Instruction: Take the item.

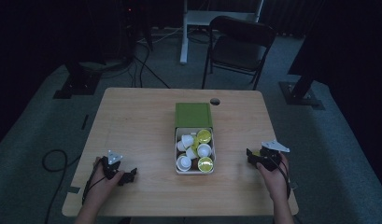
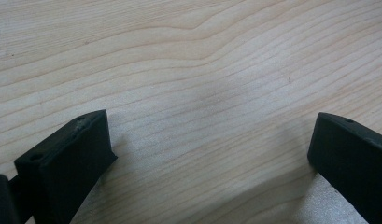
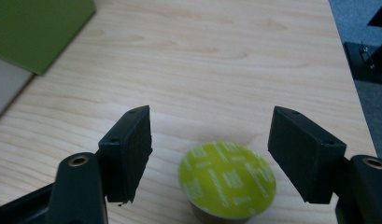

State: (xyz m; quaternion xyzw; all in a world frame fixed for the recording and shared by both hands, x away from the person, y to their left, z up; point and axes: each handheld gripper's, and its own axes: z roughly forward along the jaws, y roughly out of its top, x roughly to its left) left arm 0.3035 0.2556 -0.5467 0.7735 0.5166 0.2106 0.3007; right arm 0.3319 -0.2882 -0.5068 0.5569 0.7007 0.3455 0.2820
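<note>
A pale wooden tabletop seen from above in a dim room. At its centre sits a white cardboard box with a green lid slid back, holding a jumble of white and yellow-topped coffee capsules.

The right tool rests near the tabletop's right edge, well apart from the box. In the right gripper view its jaws stand partly apart, and a single capsule with a yellow-green foil top sits upright on the wood between them, touched by neither pad. This looks like the release step: the capsule has been set down and let go.

The left tool lies at the near left, jaws wide, nothing between them.

Next, the right tool probably needs to lift clear without nudging the capsule, then travel to the box for another.
</note>
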